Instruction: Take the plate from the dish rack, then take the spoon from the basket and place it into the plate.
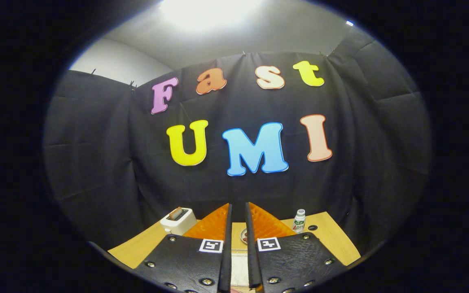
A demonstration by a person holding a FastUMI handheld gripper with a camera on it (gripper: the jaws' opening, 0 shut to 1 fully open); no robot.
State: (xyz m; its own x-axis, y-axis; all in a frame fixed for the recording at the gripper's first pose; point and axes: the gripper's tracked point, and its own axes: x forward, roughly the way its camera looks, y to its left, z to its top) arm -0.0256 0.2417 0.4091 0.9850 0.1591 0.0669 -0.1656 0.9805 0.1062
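Beyond the tongs (237, 213), the wooden worktop (332, 236) runs to the booth's black cloth wall, a white toaster (178, 220) near its left edge and a small bottle (299, 221) toward its right. Tilted upward, the 2 orange fingers (214, 224) stand nearly closed, gripping nothing, a narrow gap showing part of a plate (243, 235).

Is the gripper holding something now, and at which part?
Nothing is held. The gripper has its orange fingers nearly closed, a narrow empty gap between them, above the wooden table.

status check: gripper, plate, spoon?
Gripper fingers nearly together, narrow gap, nothing held. Plate, spoon not identifiable. Toaster and small bottle on table beyond the fingers.
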